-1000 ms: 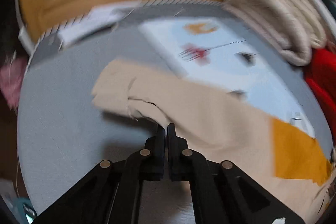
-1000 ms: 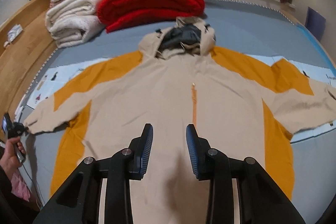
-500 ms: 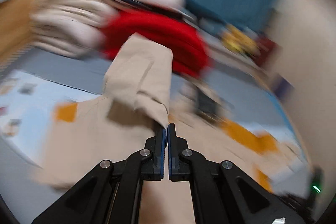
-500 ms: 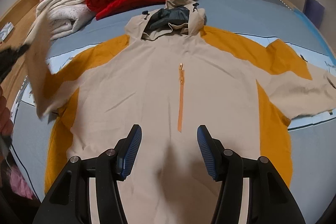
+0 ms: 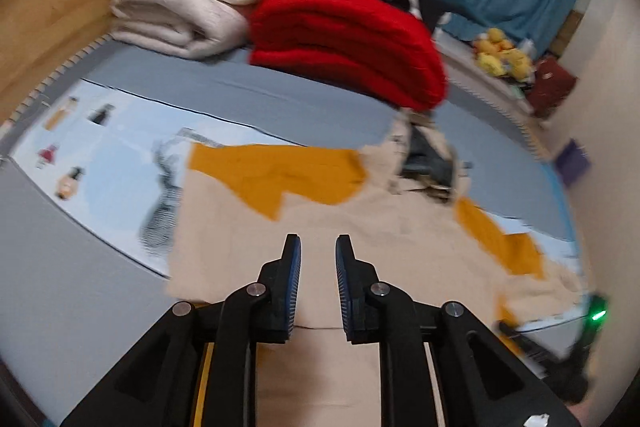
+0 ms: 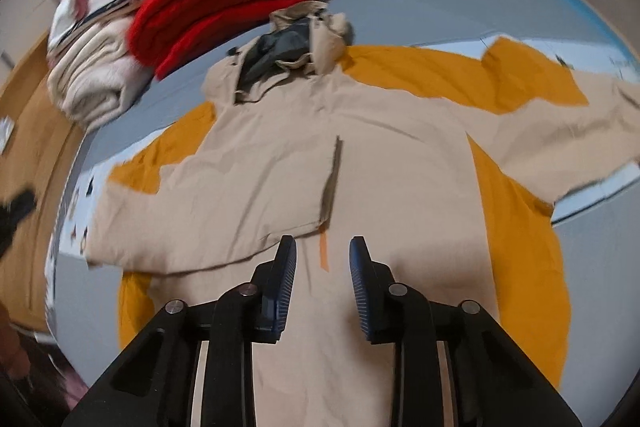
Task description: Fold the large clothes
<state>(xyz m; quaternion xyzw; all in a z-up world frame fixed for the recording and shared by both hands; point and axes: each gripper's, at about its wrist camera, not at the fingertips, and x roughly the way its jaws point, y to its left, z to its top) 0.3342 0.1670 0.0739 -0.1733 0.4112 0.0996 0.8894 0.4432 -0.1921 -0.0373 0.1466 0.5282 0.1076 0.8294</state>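
Note:
A large beige and mustard hooded jacket (image 6: 392, 163) lies flat on the grey bed, front up, hood (image 6: 296, 47) at the far end. Its left sleeve (image 6: 208, 203) is folded in across the chest, with the cuff at the orange zipper (image 6: 324, 247). The right sleeve (image 6: 560, 131) still lies spread out. My right gripper (image 6: 323, 247) is open and empty above the jacket's middle. My left gripper (image 5: 318, 247) is open and empty above the folded sleeve (image 5: 320, 211) in the left wrist view.
A red folded blanket (image 6: 228, 3) and cream folded blankets (image 6: 96, 83) are stacked at the bed's far left. A pale blue printed sheet (image 5: 104, 155) lies under the jacket. A wooden bed frame (image 6: 28, 155) runs along the left. Plush toys (image 5: 504, 57) sit by the curtain.
My left gripper carried the left sleeve cuff up and across the jacket's chest, then opened and let it go. The right gripper stayed open and shifted closer over the jacket's middle.

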